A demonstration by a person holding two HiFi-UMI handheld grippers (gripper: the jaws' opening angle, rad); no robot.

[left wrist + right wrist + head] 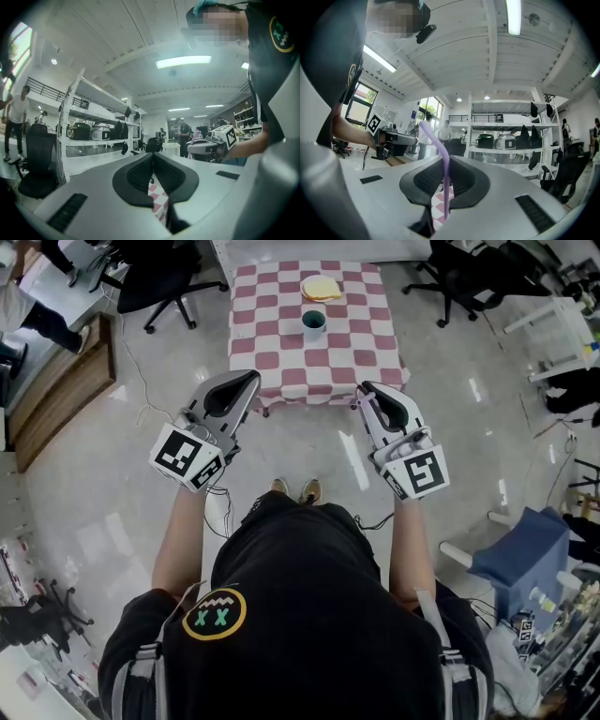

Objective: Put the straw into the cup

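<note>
Straw (446, 187): slim lilac bendy tube, pinched by right gripper (368, 390). Left gripper (153, 158) jaws pressed together, empty. Round teal cup (313, 324) on checkered tablecloth (267, 338).

Bright, even indoor light from ceiling strip lights (183, 61). Glare streaks on glossy floor (354, 461), shadows soft. Both gripper views fisheye-warped, dark corners, bluish cast. Window (360, 104) bright.

A person (309, 596) holds the left gripper (247, 381) and the right gripper (368, 390) near a checked table (272, 348) with a green cup (314, 324) on it.
</note>
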